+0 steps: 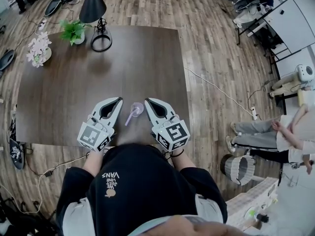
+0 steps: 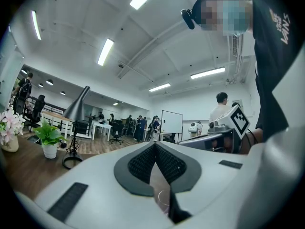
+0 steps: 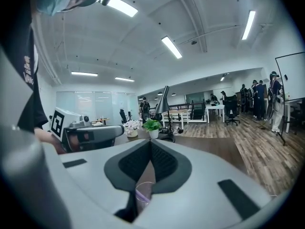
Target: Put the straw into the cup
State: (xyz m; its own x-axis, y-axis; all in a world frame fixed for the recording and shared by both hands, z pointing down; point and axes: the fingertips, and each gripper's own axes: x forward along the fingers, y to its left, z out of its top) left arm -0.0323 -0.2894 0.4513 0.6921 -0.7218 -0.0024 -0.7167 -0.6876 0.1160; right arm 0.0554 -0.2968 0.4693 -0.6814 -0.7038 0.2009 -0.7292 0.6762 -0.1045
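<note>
Head view, cup (image 1: 138,107) with straw (image 1: 128,118), between left fingers (image 1: 117,103), right fingers (image 1: 149,104)

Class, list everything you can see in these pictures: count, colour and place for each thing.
Table: one, dark brown, centre.
Cup: one, clear, near edge, between the grippers.
Straw: one, purple, leaning in the cup.
Lamp: one, black, far edge.
Plant: one, green, white pot, beside lamp.
Flowers: one bunch, pale pink, far left corner.
Basket: one, white, floor at right.
Left gripper: one, grey, shut, left of cup.
Right gripper: one, grey, shut, right of cup.
</note>
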